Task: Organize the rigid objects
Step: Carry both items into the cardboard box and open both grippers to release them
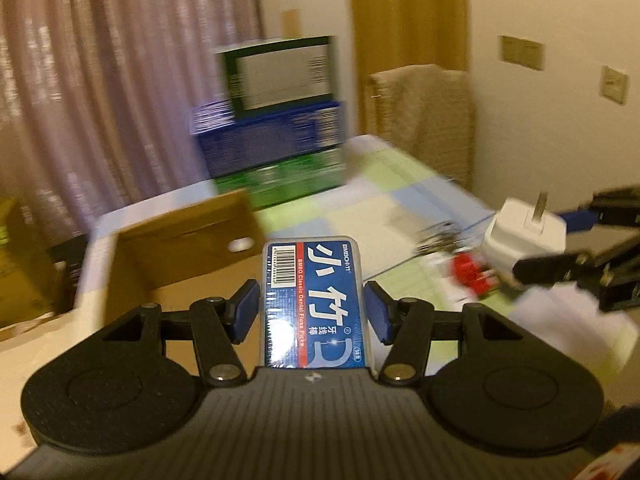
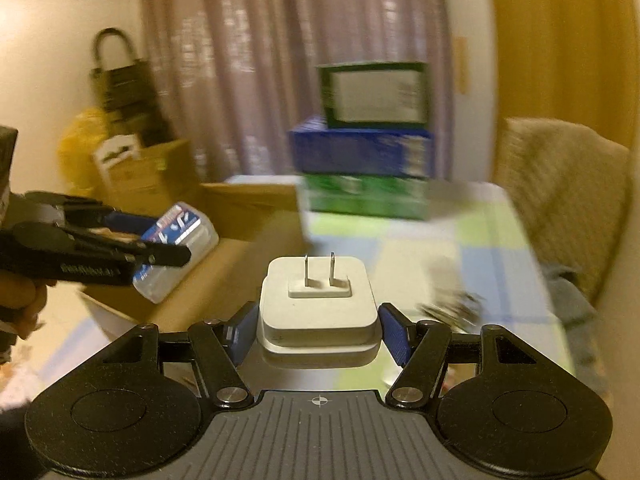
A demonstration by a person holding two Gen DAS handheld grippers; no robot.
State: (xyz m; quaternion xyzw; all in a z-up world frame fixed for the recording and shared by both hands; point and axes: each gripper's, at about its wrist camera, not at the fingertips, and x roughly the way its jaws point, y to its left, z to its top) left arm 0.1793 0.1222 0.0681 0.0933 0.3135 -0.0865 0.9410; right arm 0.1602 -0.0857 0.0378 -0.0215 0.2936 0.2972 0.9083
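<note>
Cardboard box (image 1: 180, 256) lies ahead-left of your left gripper (image 1: 312, 312), nearer arm, clamping floss case (image 1: 314, 300) lengthwise; right gripper (image 2: 318, 330) pinches white plug (image 2: 318, 300), prongs forward.

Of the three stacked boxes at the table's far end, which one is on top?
The dark green-edged box with the pale panel; it sits above the blue box, with the bright green box lowest.

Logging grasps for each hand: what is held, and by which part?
Left gripper: dental floss pick box, by its long sides. Right gripper: white plug adapter, by its side faces.
</note>
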